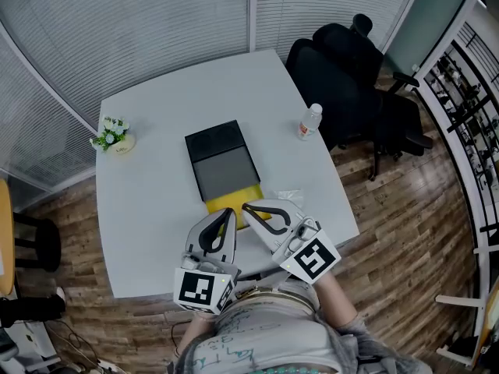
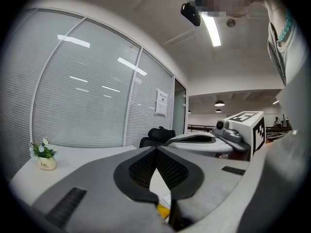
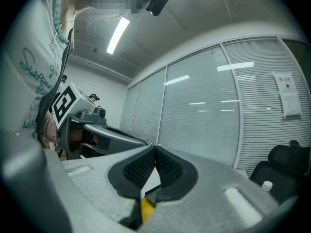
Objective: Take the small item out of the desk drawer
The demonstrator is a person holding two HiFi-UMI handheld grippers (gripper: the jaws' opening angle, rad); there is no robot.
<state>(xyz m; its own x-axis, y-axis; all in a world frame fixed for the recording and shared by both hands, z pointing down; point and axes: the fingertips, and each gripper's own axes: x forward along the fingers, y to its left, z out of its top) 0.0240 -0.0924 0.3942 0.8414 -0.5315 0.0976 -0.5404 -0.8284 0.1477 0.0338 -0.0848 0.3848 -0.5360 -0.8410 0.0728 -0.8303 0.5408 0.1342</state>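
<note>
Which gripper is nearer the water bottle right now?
Right. In the head view the right gripper lies below-left of the water bottle, at the yellow drawer; the left gripper sits beyond it, farther left.

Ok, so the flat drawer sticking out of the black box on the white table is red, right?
Not red. The flat drawer sticking out of the black box on the white table is yellow, as the head view shows.
</note>
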